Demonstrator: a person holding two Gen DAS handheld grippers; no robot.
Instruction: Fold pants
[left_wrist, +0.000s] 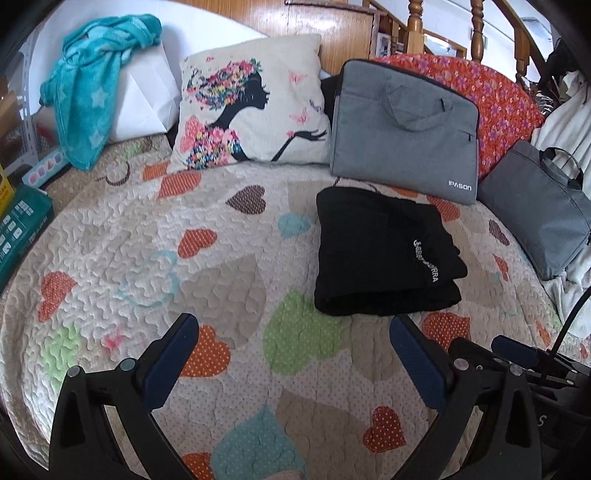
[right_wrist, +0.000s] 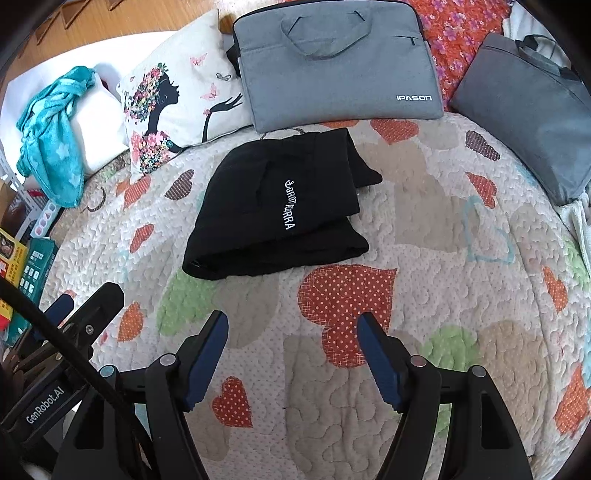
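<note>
Pants: black pants (right_wrist: 280, 206) lie folded on the bed quilt (right_wrist: 424, 295).
Left hand-held gripper (left_wrist: 291, 332): spread, empty.
Right hand-held gripper (right_wrist: 293, 325): spread, empty.

My right gripper (right_wrist: 291, 325) hangs with jaws apart over the heart-patterned quilted bedspread (right_wrist: 424, 295), near the folded black fabric pants (right_wrist: 273, 206), not touching them

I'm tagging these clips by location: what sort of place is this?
Most likely a bedroom at home. The folded black pants lie on a bed with a heart-patterned quilt, a printed pillow leans at its head, and a wooden headboard rises behind.
</note>
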